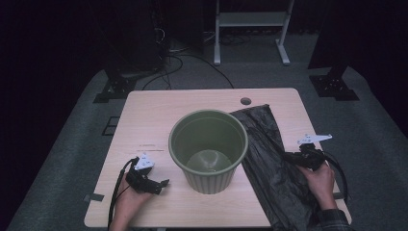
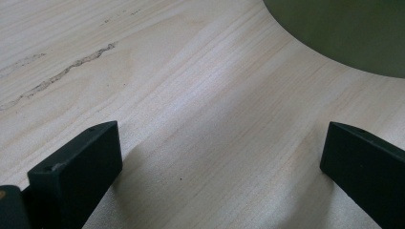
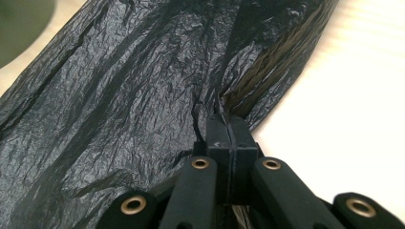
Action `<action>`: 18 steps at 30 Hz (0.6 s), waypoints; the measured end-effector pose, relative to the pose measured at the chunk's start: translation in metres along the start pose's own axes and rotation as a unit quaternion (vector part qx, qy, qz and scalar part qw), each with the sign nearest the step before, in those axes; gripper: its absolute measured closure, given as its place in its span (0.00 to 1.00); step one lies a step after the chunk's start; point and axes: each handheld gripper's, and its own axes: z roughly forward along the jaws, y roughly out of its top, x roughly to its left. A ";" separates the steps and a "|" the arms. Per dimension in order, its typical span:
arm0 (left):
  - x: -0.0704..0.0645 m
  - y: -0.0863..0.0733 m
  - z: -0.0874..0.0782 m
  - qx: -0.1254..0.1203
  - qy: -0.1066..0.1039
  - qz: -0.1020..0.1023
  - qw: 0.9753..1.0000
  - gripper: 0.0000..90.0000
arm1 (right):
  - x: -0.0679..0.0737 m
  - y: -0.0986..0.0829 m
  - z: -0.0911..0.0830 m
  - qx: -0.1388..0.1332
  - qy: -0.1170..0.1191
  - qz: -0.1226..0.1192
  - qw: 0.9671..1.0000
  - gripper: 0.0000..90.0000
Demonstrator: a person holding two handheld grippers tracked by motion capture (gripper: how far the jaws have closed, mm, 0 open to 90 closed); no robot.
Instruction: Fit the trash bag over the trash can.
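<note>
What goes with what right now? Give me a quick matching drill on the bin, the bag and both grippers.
1. green bin
2. black bag
3. left gripper
4. right gripper

a. jaws open over bare wood
b. stands upright mid-table
c. jaws shut, pinching plastic
d. lies flat on the table's right side

Pairs: 1-b, 2-d, 3-a, 4-c

From the high view I lose the black bag [image 1: 269, 163] past the bottom edge, lower right. In my left hand-held gripper view the green bucket [image 2: 344, 28] is cut off at the upper right corner; its rim is out of frame.
</note>
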 end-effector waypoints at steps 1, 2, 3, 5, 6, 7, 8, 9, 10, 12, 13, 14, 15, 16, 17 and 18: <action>0.000 0.000 0.000 0.000 0.000 0.000 1.000 0.00 | 0.003 -0.001 -0.001 0.002 0.002 -0.003 1.000 1.00; 0.000 0.000 0.000 0.001 -0.001 0.000 1.000 0.00 | 0.005 -0.003 -0.003 0.003 0.007 -0.003 1.000 0.99; 0.000 0.000 0.000 0.000 -0.001 0.001 1.000 0.00 | 0.008 -0.004 -0.004 0.004 0.014 -0.003 1.000 0.99; -0.001 0.000 0.000 0.000 -0.001 0.001 1.000 0.00 | 0.013 -0.007 -0.005 0.007 0.022 -0.008 1.000 0.99; -0.001 0.000 0.000 0.000 -0.001 0.001 1.000 0.00 | 0.016 -0.008 -0.006 0.008 0.030 -0.009 0.999 0.99; -0.001 0.000 0.000 0.000 -0.001 0.001 1.000 0.00 | 0.017 -0.009 -0.006 0.009 0.032 -0.010 0.999 0.99; -0.001 0.000 0.000 0.000 -0.001 0.001 1.000 0.00 | 0.019 -0.009 -0.006 0.008 0.034 -0.013 0.999 0.97; -0.001 0.000 0.000 0.000 -0.001 0.001 1.000 0.00 | 0.020 -0.009 -0.005 0.010 0.036 -0.013 0.999 0.91; -0.001 0.000 0.000 0.000 -0.001 0.001 1.000 0.00 | 0.020 -0.008 -0.005 0.011 0.037 -0.011 0.999 0.83; -0.001 0.000 0.000 0.000 -0.001 0.001 1.000 0.00 | 0.020 -0.007 -0.002 0.011 0.041 -0.004 0.999 0.71; -0.001 0.000 0.000 0.000 -0.001 0.001 1.000 0.00 | 0.020 -0.007 -0.001 0.007 0.036 -0.002 0.999 0.63; -0.001 0.000 0.000 0.000 -0.001 0.001 1.000 0.00 | 0.020 -0.006 -0.001 0.009 0.036 0.000 0.999 0.57; -0.001 0.000 0.000 0.000 -0.001 0.001 1.000 0.00 | 0.020 -0.006 0.000 0.008 0.038 0.003 0.999 0.51; -0.001 0.000 0.000 0.000 -0.001 0.001 1.000 0.00 | 0.020 -0.005 0.001 0.007 0.039 0.007 0.999 0.44; -0.001 0.000 0.000 0.000 -0.001 0.001 1.000 0.00 | 0.021 -0.004 0.002 0.008 0.039 0.009 0.999 0.40; -0.001 0.000 0.000 0.000 -0.001 0.001 1.000 0.00 | 0.022 -0.004 0.002 0.009 0.035 0.009 0.999 0.34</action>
